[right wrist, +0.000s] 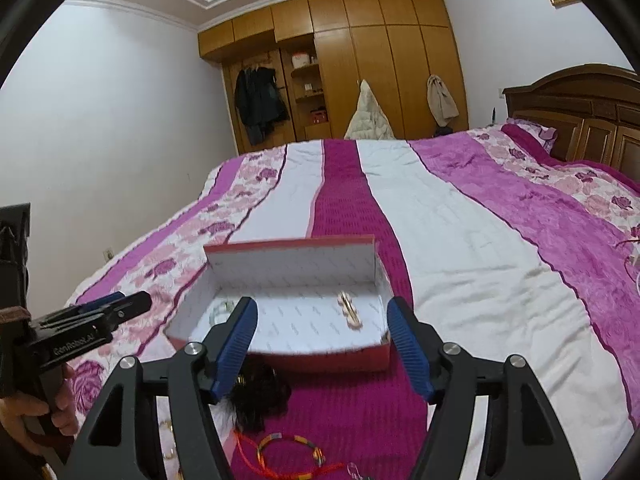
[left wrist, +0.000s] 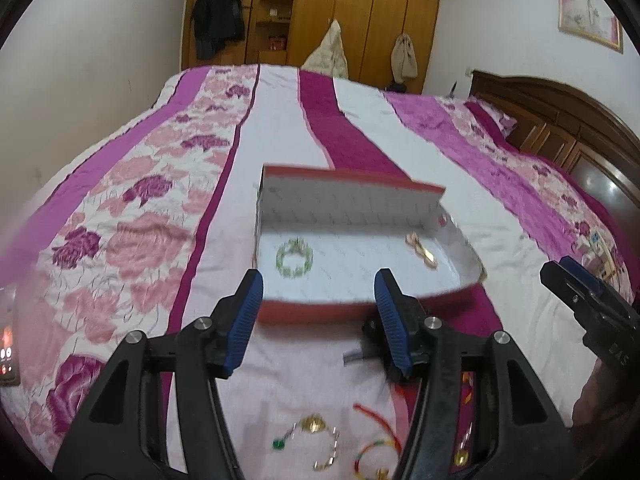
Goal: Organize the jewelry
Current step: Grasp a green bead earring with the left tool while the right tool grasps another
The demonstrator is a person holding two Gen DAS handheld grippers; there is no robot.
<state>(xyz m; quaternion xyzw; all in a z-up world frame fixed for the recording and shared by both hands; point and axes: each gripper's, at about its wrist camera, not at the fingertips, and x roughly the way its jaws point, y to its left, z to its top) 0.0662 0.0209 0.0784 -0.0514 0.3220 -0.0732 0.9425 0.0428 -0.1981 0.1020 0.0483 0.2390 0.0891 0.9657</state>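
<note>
Jewelry lies on the striped bedspread (right wrist: 460, 240) on both sides of an open red box (left wrist: 320, 312). Ahead of the left gripper (left wrist: 318, 312), whose jaws are spread and empty, the box floor holds a green bracelet (left wrist: 295, 259) to the left and a gold clip (left wrist: 420, 249) to the right, its long axis running away from the gripper. Beneath it lie a chain bracelet (left wrist: 320, 440) and a beaded bangle (left wrist: 376, 456). The right gripper (right wrist: 324, 344) is released too; a black hair tie (right wrist: 260, 396) sits just under its left finger (right wrist: 236, 344), a red cord (right wrist: 288, 452) nearer.
</note>
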